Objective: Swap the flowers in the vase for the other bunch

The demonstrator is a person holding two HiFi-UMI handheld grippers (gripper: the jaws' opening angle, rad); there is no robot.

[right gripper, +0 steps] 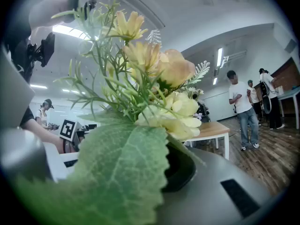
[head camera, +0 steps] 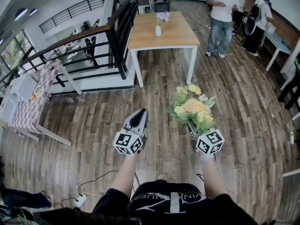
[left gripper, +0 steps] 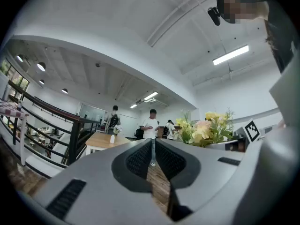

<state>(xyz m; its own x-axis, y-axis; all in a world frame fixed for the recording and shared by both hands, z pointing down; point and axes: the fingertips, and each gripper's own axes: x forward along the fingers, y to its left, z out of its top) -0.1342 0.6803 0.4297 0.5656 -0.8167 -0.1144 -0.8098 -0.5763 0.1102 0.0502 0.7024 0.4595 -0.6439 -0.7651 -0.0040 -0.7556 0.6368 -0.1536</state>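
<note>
right gripper is clamped round the stems of the yellow bunch, carried well short of the wooden table, on its near side. left gripper rides alongside, jaws pressed together on nothing, just as far from the table. the old pale flowers stand at the table's far end, their vase too small to make out. a small white bottle shape sits just nearer, mid-table. so the swap hasn't begun.

risks, as i read it: the bunch is top-heavy, and blooms plus a big leaf crowd the right gripper view, so the stems could slide or twist in that grip on the way over. tugging the old flowers out one-handed could tip their vase or knock the white bottle shape beside it. people stand just off the table's right end, so there's room for a bump. and the left jaws must part before they can take anything.
</note>
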